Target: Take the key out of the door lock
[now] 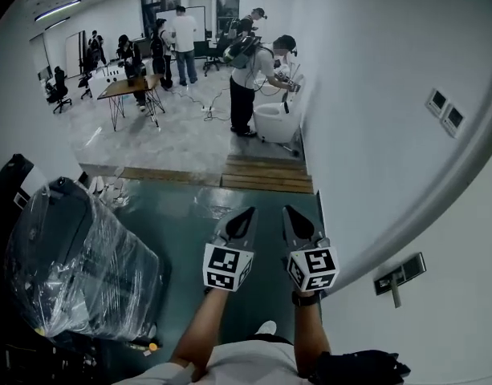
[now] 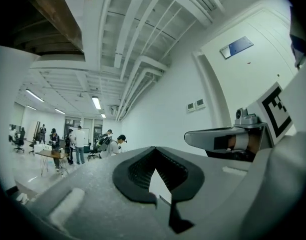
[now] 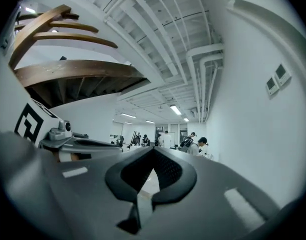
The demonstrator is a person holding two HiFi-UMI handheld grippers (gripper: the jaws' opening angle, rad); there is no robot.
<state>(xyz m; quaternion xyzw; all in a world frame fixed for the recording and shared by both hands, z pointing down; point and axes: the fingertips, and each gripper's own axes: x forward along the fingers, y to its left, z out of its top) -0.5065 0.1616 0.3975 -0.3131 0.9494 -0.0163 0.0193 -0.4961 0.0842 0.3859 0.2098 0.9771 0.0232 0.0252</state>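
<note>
In the head view my two grippers are held side by side in front of me and point ahead, the left gripper beside the right gripper. Both are shut with nothing between the jaws. To their right, on the white door, is a metal handle plate with a small piece hanging below it; I cannot make out a key. In the left gripper view the shut left gripper faces down the room, with the right gripper alongside. The right gripper shows the same in its own view, with the left gripper beside it.
A black object wrapped in clear plastic stands close on the left. Wooden boards cross the floor ahead. Farther off are several people, a table and a person bent over a white tub. Two wall panels sit on the right wall.
</note>
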